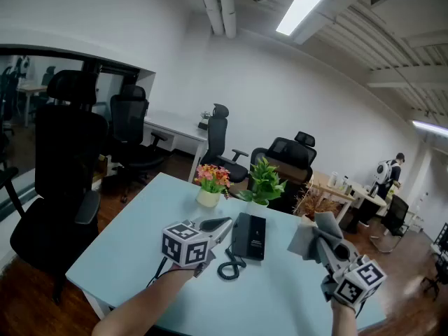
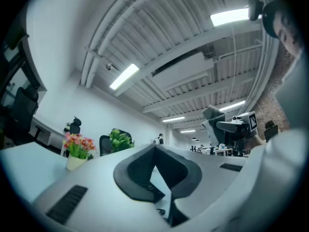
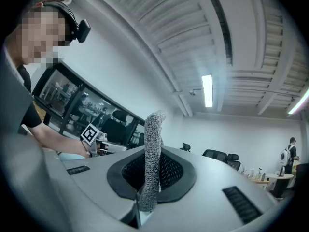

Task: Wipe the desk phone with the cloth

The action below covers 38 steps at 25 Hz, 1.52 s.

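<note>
The black desk phone (image 1: 249, 235) lies flat on the light blue table (image 1: 133, 250), and its coiled cord (image 1: 227, 267) loops at its near left corner. My left gripper (image 1: 222, 223) hovers just left of the phone, jaws shut with nothing between them (image 2: 155, 149). To the right of the phone, my right gripper (image 1: 323, 238) is raised above the table and shut on a grey cloth (image 1: 306, 238). In the right gripper view the cloth (image 3: 153, 149) stands up as a knitted strip pinched between the pads.
A pot of pink flowers (image 1: 209, 183) and a green plant (image 1: 264, 181) stand at the table's far edge behind the phone. Black office chairs (image 1: 66, 180) stand to the left and beyond. A person (image 1: 390, 170) stands far right at another desk.
</note>
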Tool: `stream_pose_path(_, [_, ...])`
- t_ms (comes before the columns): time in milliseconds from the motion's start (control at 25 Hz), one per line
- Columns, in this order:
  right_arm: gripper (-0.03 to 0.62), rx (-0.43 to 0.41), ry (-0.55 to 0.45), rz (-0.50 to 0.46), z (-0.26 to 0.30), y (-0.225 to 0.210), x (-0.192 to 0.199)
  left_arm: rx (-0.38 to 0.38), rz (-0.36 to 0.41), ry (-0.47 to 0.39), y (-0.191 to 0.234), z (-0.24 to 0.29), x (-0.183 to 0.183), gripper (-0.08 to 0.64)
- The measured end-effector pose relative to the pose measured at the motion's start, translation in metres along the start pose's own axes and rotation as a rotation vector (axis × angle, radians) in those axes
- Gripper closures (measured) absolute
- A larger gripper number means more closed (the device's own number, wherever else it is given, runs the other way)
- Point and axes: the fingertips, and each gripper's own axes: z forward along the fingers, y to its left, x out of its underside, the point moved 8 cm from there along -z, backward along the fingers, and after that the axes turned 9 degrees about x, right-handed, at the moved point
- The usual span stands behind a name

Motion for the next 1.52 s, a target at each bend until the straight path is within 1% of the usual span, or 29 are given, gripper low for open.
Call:
stream_pose_path(120, [0.595, -0.014, 0.078, -0.041, 0.084, -0.005, 0.027, -0.048, -0.029, 0.009, 0.055, 0.011, 0.030, 0.543])
stream_pose_path(200, [0.595, -0.029, 0.124, -0.070, 0.133, -0.003, 0.050, -0.059, -0.016, 0.018, 0.080, 0.017, 0.048, 0.543])
stream_pose_path(280, [0.595, -0.046, 0.179, -0.107, 0.178, -0.002, 0.082, -0.056, 0.002, 0.021, 0.097, 0.023, 0.062, 0.543])
stream_pose_path(400, [0.595, -0.094, 0.248, -0.172, 0.243, 0.010, 0.130, -0.037, 0.032, 0.004, 0.115, 0.028, 0.079, 0.543])
stream_pose_path(480, [0.595, -0.127, 0.274, -0.212, 0.281, 0.019, 0.157, -0.026, 0.044, -0.006, 0.126, 0.028, 0.090, 0.543])
stream_pose_path(640, [0.595, -0.159, 0.274, -0.237, 0.342, 0.030, 0.186, -0.005, 0.073, -0.013, 0.137, 0.034, 0.092, 0.543])
stream_pose_path(720, [0.595, -0.169, 0.297, -0.281, 0.362, 0.038, 0.203, -0.004, 0.093, -0.011, 0.138, 0.037, 0.094, 0.543])
stream_pose_path(800, [0.595, -0.170, 0.322, -0.342, 0.375, 0.044, 0.218, -0.012, 0.111, -0.007, 0.141, 0.039, 0.095, 0.543])
stream_pose_path(920, [0.595, -0.164, 0.347, -0.404, 0.393, 0.044, 0.230, -0.026, 0.115, -0.011, 0.146, 0.040, 0.095, 0.543])
stream_pose_path(1040, [0.595, -0.163, 0.386, -0.437, 0.405, 0.040, 0.242, -0.035, 0.108, -0.021, 0.150, 0.040, 0.094, 0.543])
stream_pose_path(1160, [0.595, -0.190, 0.437, -0.462, 0.397, 0.044, 0.252, -0.033, 0.106, -0.023, 0.147, 0.039, 0.093, 0.543])
stream_pose_path(1280, [0.595, -0.249, 0.473, -0.484, 0.378, 0.054, 0.252, -0.033, 0.107, -0.027, 0.146, 0.039, 0.091, 0.543])
stream_pose_path(1400, [0.595, -0.332, 0.504, -0.490, 0.352, 0.068, 0.255, -0.034, 0.104, -0.030, 0.148, 0.040, 0.093, 0.543])
stream_pose_path(1520, [0.597, -0.422, 0.531, -0.524, 0.319, 0.085, 0.257, -0.030, 0.111, -0.025, 0.147, 0.042, 0.093, 0.543])
